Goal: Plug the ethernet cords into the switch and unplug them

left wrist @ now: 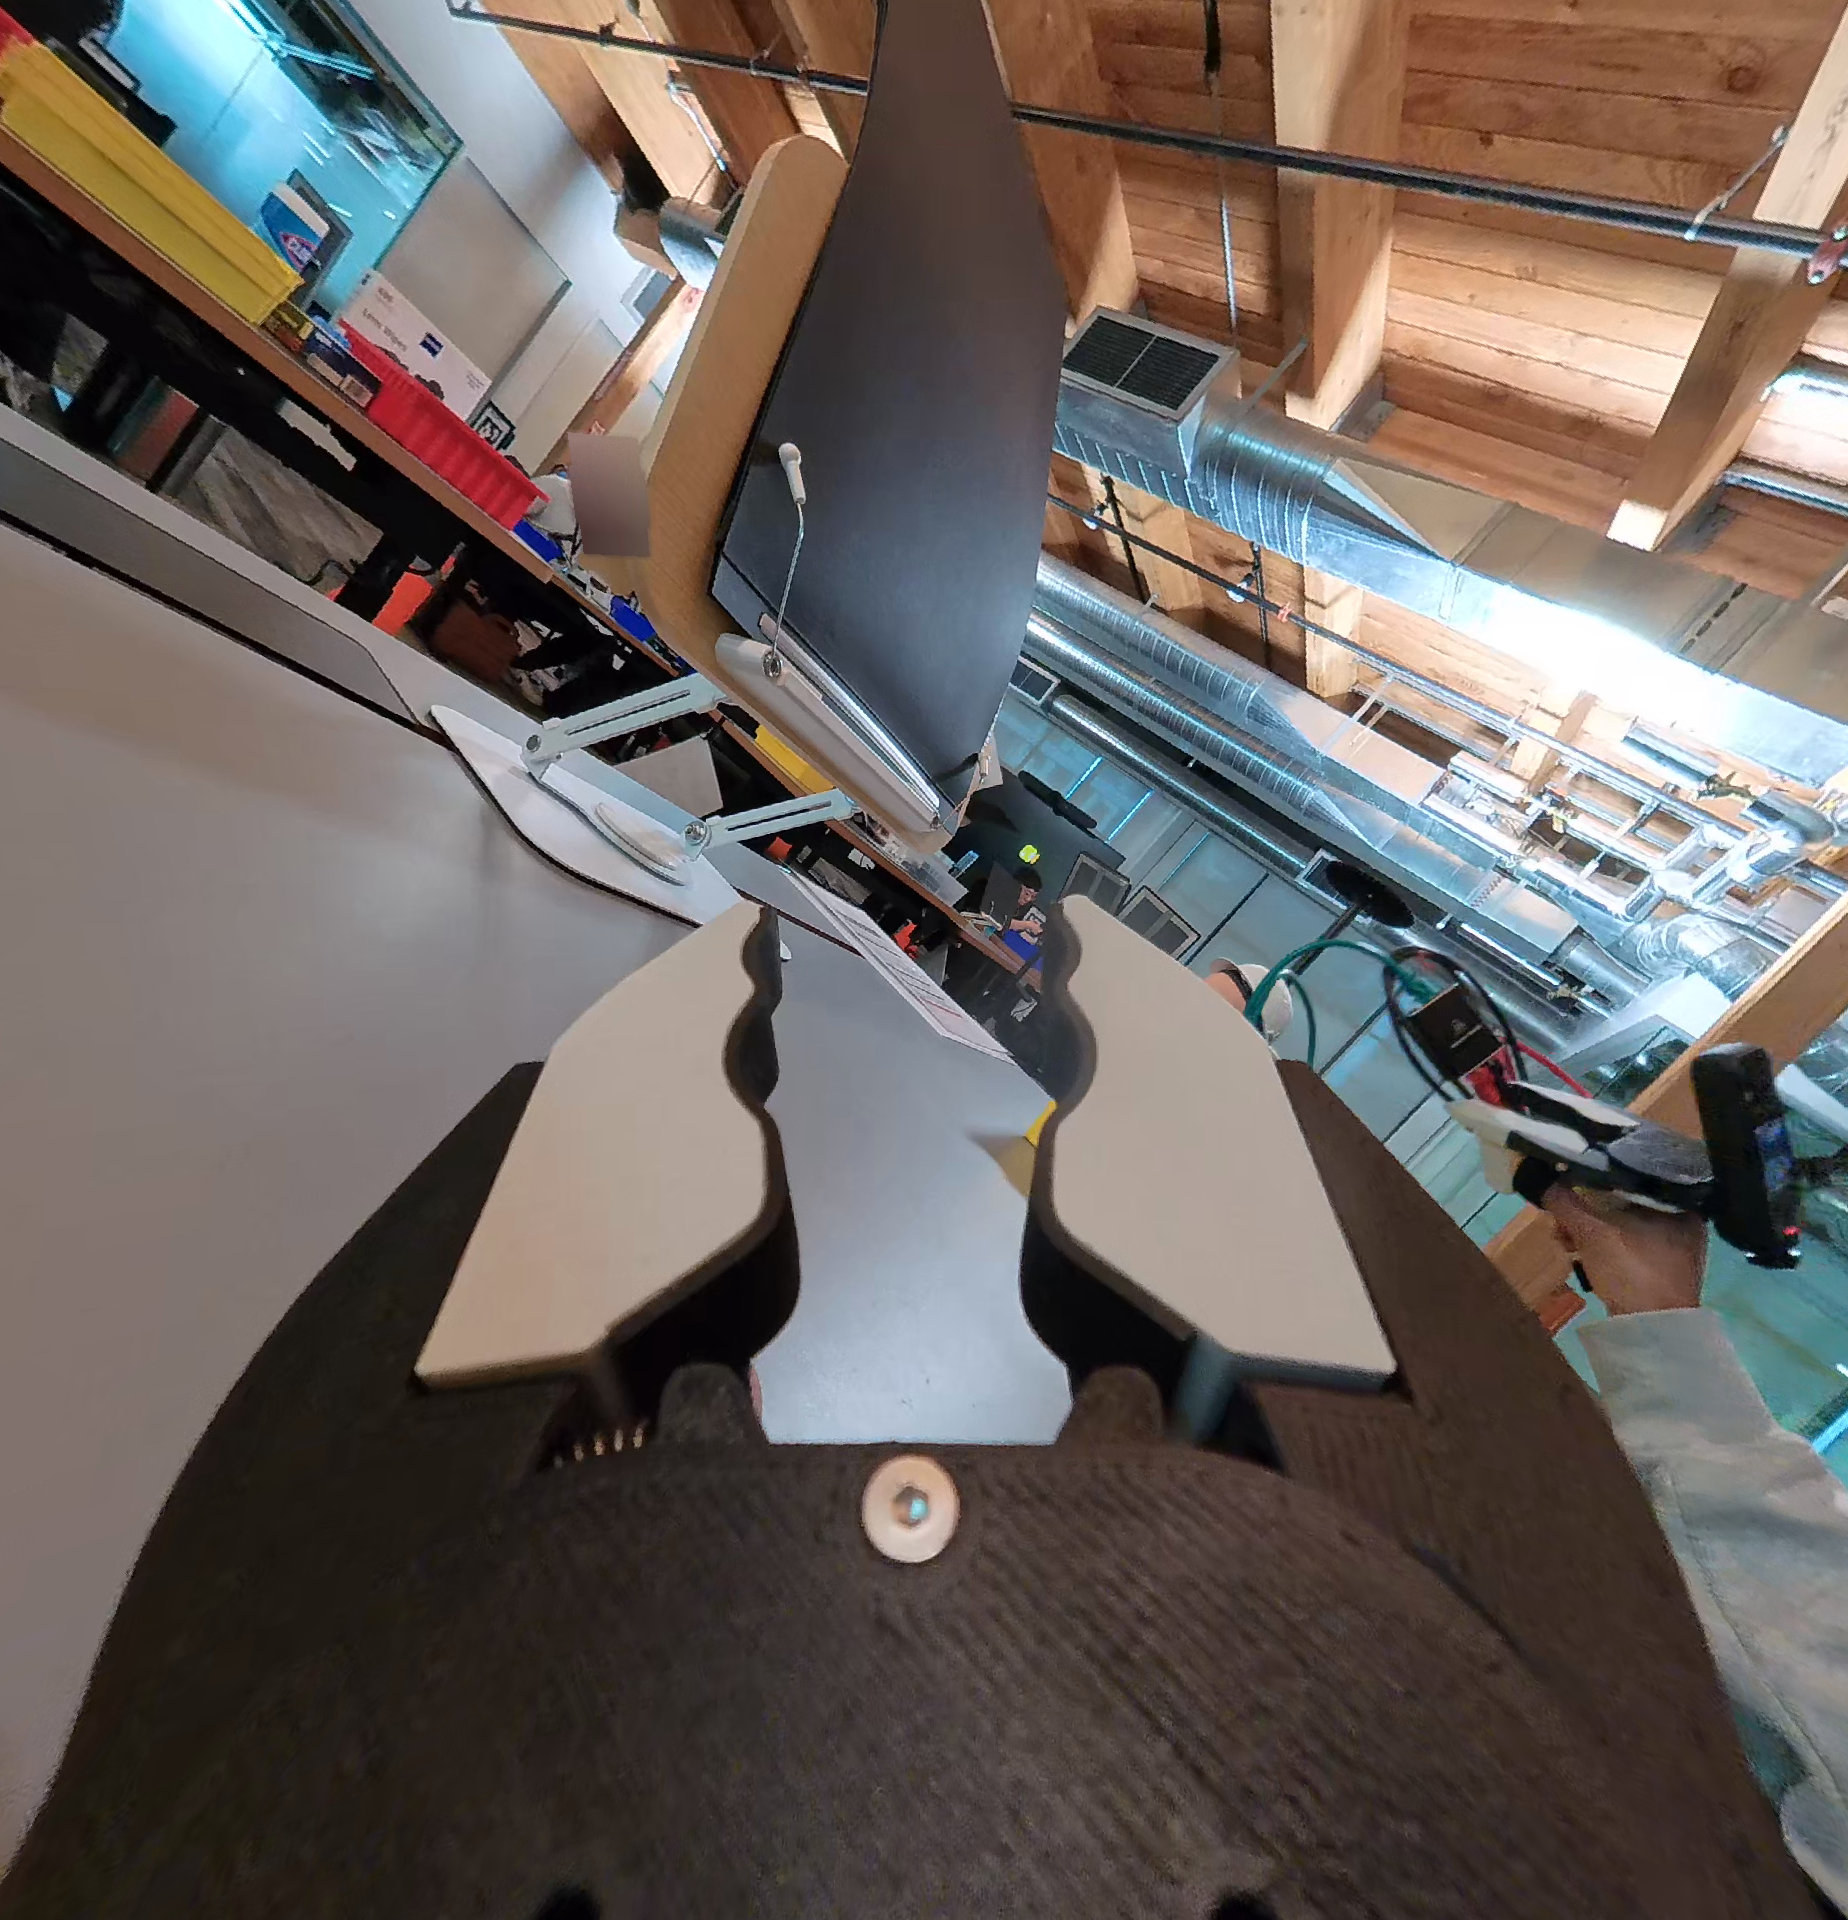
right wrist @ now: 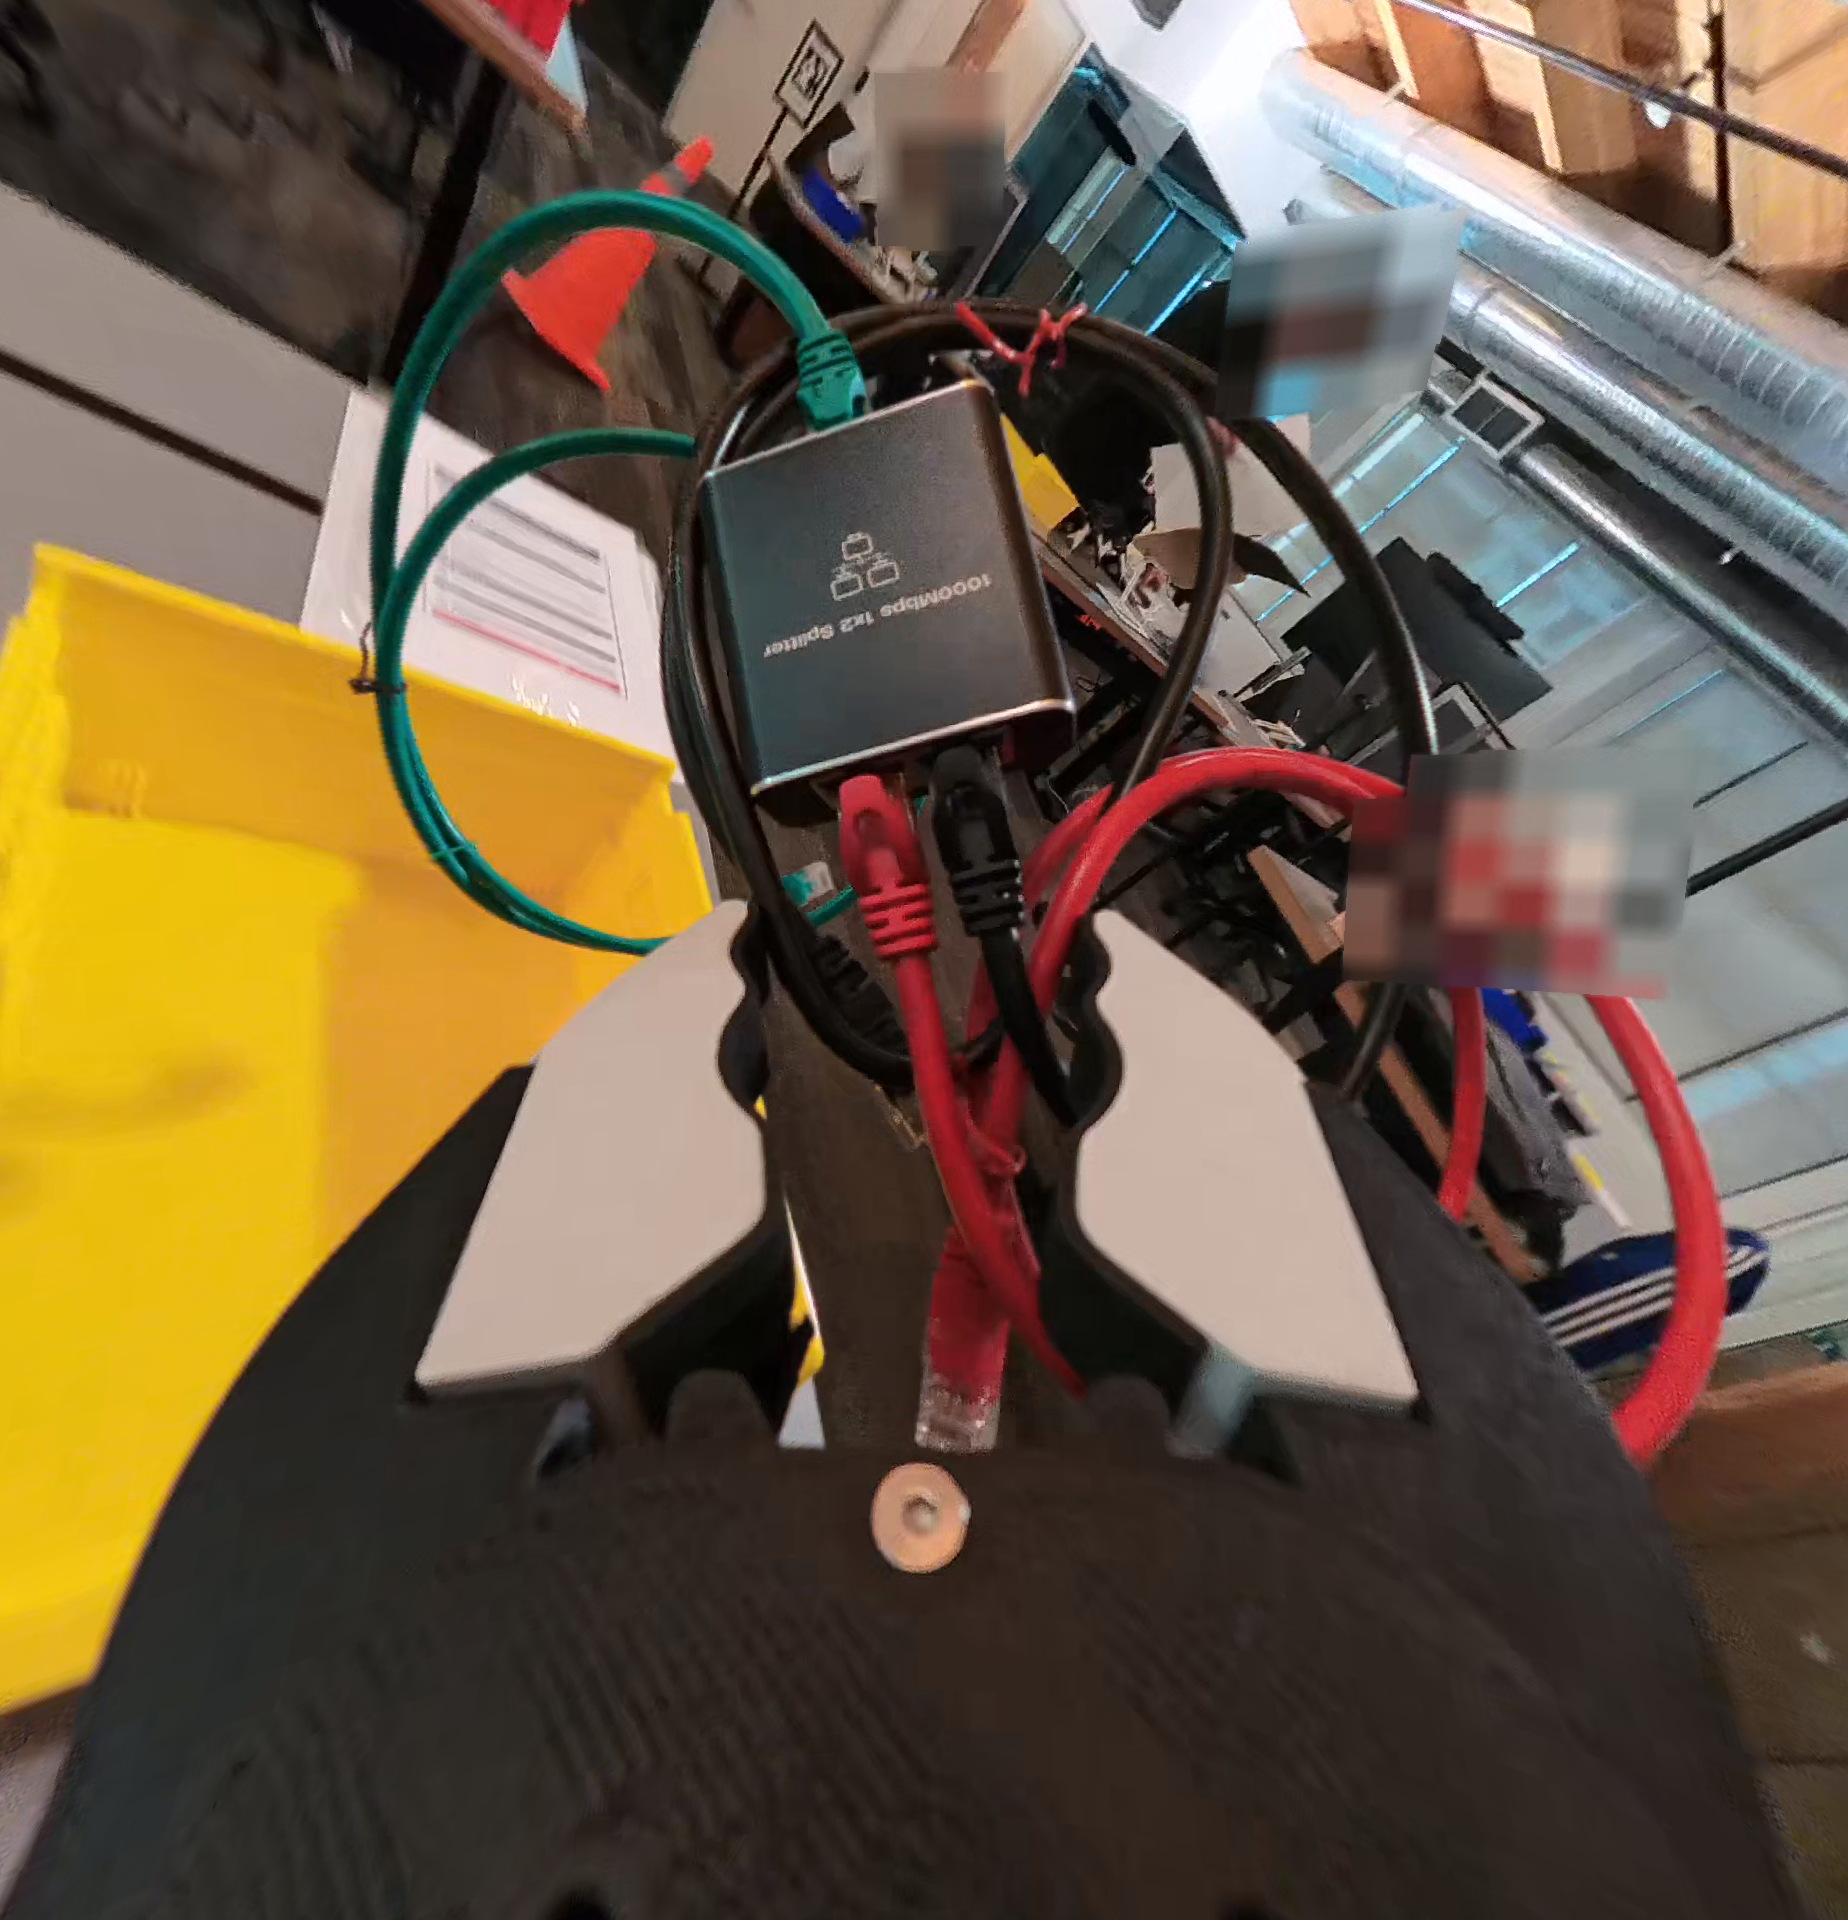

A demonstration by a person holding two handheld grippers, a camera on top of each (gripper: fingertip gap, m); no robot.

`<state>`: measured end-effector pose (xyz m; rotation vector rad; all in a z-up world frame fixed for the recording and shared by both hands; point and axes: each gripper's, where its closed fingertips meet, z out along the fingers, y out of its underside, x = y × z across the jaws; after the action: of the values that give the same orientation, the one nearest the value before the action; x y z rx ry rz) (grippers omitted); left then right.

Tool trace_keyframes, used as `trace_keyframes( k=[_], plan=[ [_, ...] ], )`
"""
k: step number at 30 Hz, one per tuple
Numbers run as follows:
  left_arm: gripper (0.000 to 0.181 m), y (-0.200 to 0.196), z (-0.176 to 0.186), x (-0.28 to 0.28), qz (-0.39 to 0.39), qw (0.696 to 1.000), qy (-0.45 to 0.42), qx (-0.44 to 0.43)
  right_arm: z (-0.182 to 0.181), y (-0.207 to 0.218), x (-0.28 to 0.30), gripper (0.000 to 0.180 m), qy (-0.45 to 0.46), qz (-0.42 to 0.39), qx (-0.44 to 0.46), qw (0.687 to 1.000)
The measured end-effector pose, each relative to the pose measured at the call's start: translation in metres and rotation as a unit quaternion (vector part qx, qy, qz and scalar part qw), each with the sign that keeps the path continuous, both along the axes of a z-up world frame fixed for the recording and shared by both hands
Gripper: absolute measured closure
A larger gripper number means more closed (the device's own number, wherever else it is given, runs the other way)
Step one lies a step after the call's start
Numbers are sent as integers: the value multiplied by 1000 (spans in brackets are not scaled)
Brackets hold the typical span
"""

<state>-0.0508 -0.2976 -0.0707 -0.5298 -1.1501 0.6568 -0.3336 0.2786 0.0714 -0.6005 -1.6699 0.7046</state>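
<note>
Three ethernet cords meet the switch (right wrist: 878, 592), a dark metal box bearing white lettering and a network icon: the green cord (right wrist: 421, 644) at its far end, the red cord (right wrist: 894, 914) and black cord (right wrist: 987, 883) at its near end. Right gripper (right wrist: 915, 1029) fingers stand apart around the hanging red and black cords; whether they grip cannot be told. Left of the switch sits a yellow bin (right wrist: 224, 935), contents unseen. Left gripper (left wrist: 909, 997) gapes empty above a grey table (left wrist: 224, 935).
</note>
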Motion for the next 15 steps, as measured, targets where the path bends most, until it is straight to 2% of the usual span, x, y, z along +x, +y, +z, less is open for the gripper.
trace_keyframes(
  k=[4, 9, 13, 15],
  plan=[
    [132, 0, 0, 0, -3, 1000, 1, 3, -42, -17, -10, 122, -34, 55, 76, 995],
    [132, 1, 0, -1, -9, 1000, 1, 5, -101, -44, -8, 122, -124, 131, 141, 973],
    [132, 2, -1, -2, -12, 1000, 0, 7, -125, -48, -9, 119, -187, 101, 170, 962],
    [132, 2, -1, -3, -14, 1000, 0, 8, -133, -57, -8, 119, -220, 84, 141, 961]
  ],
)
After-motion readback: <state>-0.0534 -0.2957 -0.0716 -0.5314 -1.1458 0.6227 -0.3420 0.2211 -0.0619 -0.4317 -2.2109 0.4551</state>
